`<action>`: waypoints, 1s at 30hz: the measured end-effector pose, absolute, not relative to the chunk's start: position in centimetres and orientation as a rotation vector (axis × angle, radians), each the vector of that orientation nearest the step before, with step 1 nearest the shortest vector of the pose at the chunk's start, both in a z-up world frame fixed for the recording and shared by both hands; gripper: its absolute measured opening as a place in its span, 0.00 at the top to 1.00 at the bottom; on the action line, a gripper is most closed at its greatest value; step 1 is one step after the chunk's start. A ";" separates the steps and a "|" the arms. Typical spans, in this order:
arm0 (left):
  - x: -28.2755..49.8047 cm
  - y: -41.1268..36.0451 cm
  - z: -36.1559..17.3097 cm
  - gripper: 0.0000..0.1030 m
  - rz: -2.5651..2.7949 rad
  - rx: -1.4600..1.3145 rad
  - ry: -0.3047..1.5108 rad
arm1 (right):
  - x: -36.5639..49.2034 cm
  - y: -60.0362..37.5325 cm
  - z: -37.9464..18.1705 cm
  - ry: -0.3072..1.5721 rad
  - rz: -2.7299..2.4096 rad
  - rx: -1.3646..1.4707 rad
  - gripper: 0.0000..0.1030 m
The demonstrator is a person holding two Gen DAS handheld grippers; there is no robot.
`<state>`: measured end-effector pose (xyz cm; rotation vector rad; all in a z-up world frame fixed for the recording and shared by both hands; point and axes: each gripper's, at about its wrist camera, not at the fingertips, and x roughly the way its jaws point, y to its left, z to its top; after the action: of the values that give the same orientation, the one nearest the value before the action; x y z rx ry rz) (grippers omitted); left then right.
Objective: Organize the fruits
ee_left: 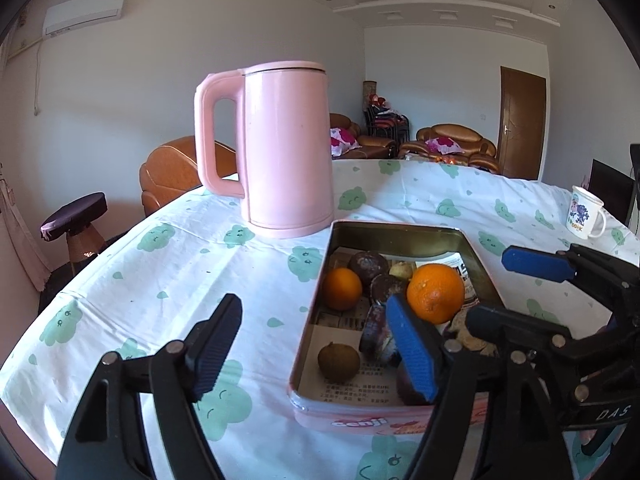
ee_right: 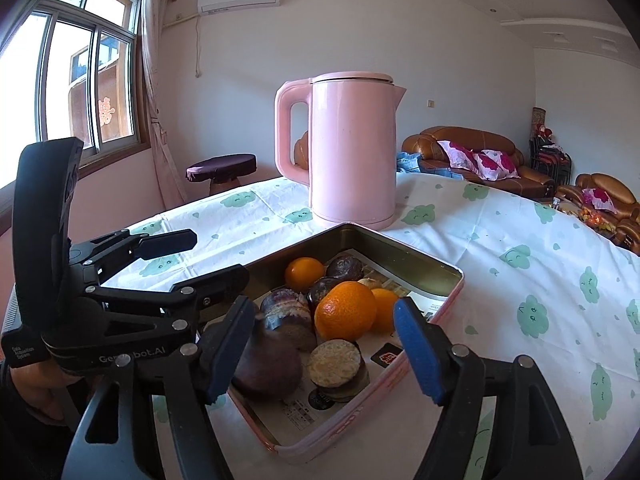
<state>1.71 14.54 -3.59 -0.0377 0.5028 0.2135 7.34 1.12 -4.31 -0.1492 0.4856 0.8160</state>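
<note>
A pink metal tin (ee_left: 400, 233) lined with printed paper sits on the table and holds the fruit. Inside are a large orange (ee_left: 436, 294), a smaller orange (ee_left: 342, 288), dark purple round fruits (ee_left: 368, 266) and a brown fruit (ee_left: 339, 361). My left gripper (ee_left: 316, 348) stands open astride the tin's left wall, touching no fruit. My right gripper (ee_right: 324, 348) is open over the tin's near corner. The large orange (ee_right: 346, 310) lies just beyond its pads, untouched. Cut fruit halves (ee_right: 334, 360) and a dark purple fruit (ee_right: 268, 372) lie below it.
A tall pink kettle (ee_left: 288, 148) stands right behind the tin. A printed white mug (ee_left: 584, 212) is at the table's far right. The tablecloth (ee_left: 168, 264) is white with green shapes. A padded stool (ee_left: 74, 212) and brown sofas (ee_right: 460, 148) stand beyond the table.
</note>
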 end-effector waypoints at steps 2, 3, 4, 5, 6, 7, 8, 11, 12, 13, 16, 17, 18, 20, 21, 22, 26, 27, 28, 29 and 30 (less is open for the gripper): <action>1.6 14.5 -3.3 0.23 0.218 -0.042 0.494 | 7.6 0.4 -4.1 0.483 0.792 -0.128 0.29; 1.5 14.5 -3.1 0.21 0.219 -0.043 0.490 | 7.7 0.1 -3.9 0.481 0.781 -0.116 0.28; 1.5 14.5 -3.0 0.21 0.220 -0.043 0.488 | 7.8 -0.3 -3.7 0.479 0.772 -0.105 0.28; 1.4 14.4 -2.9 0.19 0.221 -0.041 0.484 | 7.9 -0.6 -3.5 0.477 0.764 -0.098 0.28; 1.4 14.3 -2.8 0.19 0.223 -0.040 0.482 | 7.9 -0.9 -3.3 0.473 0.757 -0.093 0.28; 1.4 14.2 -2.7 0.19 0.222 -0.039 0.481 | 7.9 -1.1 -3.2 0.469 0.752 -0.090 0.28; 1.4 14.2 -2.6 0.19 0.222 -0.039 0.479 | 7.9 -1.3 -3.1 0.467 0.748 -0.088 0.28; 1.2 13.9 -2.3 0.19 0.219 -0.036 0.473 | 7.8 -1.8 -2.9 0.460 0.736 -0.081 0.27; 1.1 13.9 -2.2 0.19 0.219 -0.033 0.472 | 7.8 -1.9 -2.8 0.458 0.732 -0.081 0.26; 1.1 13.8 -2.2 0.19 0.218 -0.032 0.471 | 7.7 -2.0 -2.7 0.457 0.726 -0.080 0.26; 1.0 13.6 -2.0 0.16 0.217 -0.027 0.469 | 7.7 -2.3 -2.6 0.454 0.709 -0.078 0.25; 1.0 13.5 -2.0 0.12 0.219 -0.025 0.467 | 7.6 -2.4 -2.6 0.453 0.706 -0.078 0.24; 1.0 13.4 -1.9 0.12 0.219 -0.023 0.464 | 7.6 -2.5 -2.6 0.454 0.706 -0.076 0.23; 0.9 13.4 -1.8 0.12 0.218 -0.022 0.462 | 7.6 -2.7 -2.5 0.452 0.707 -0.073 0.23; 0.9 13.3 -1.8 0.12 0.218 -0.022 0.461 | 7.5 -2.7 -2.5 0.452 0.707 -0.073 0.23; 0.9 13.3 -1.7 0.12 0.219 -0.022 0.461 | 7.5 -2.7 -2.5 0.451 0.707 -0.073 0.23; 0.9 13.3 -1.7 0.12 0.219 -0.021 0.461 | 7.5 -2.9 -2.5 0.450 0.705 -0.070 0.23; 0.9 13.3 -1.7 0.12 0.218 -0.022 0.461 | 7.5 -2.9 -2.5 0.449 0.704 -0.069 0.23; 0.9 13.3 -1.7 0.12 0.218 -0.021 0.461 | 7.5 -3.0 -2.5 0.449 0.703 -0.069 0.23; 0.9 13.3 -1.7 0.12 0.218 -0.021 0.461 | 7.5 -3.1 -2.5 0.448 0.703 -0.068 0.23; 0.9 13.3 -1.7 0.12 0.218 -0.021 0.461 | 7.5 -3.1 -2.5 0.448 0.701 -0.068 0.23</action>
<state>0.88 13.26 -1.75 -0.0214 0.4612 0.2176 7.45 -3.10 -2.48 -0.0681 0.4479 0.7015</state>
